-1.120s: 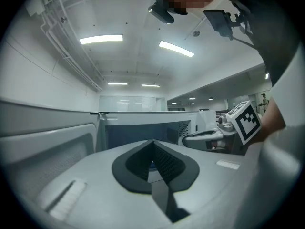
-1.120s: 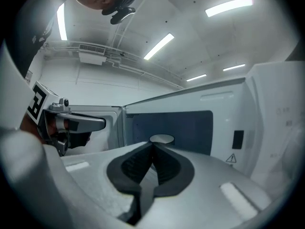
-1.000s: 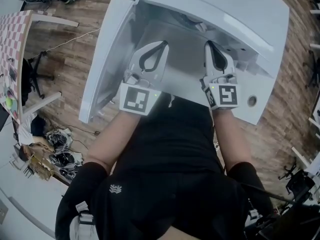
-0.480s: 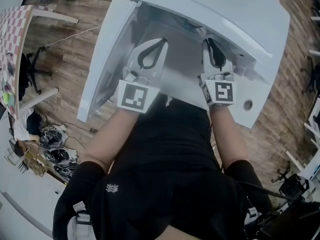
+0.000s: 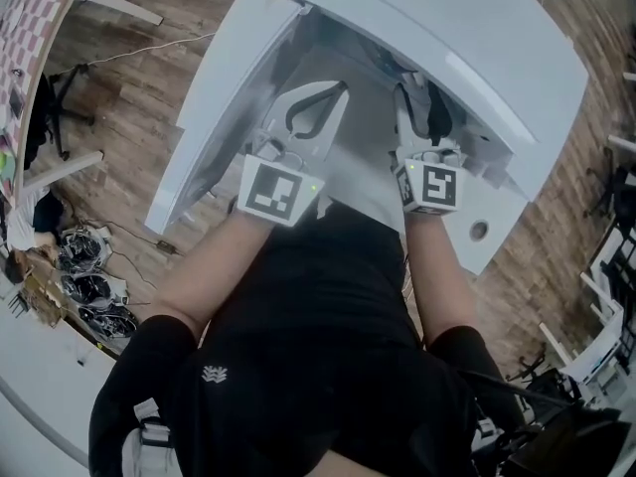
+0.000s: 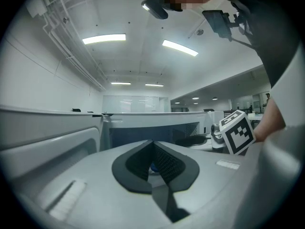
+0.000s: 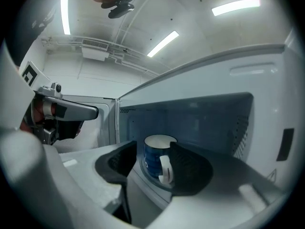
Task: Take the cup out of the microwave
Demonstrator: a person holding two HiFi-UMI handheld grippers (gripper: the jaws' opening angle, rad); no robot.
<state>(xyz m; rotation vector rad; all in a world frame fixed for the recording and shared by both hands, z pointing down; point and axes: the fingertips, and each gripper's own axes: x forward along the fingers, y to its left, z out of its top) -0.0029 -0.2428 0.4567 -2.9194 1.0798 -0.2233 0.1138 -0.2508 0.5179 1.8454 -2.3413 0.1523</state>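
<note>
Right hand-held gripper (image 7: 155,150) jaws just opened; cup (image 7: 153,168) between.

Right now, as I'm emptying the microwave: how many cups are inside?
1. A blue cup with a white handle stands inside the open microwave, near its front; more could hide behind it.

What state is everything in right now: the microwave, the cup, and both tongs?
Microwave: door swung open.
Cup: upright inside the microwave, not gripped.
Left tongs: shut, empty.
Right tongs: open, jaws have just been opening; cup shows in the gap, pads not pressing it.
</note>
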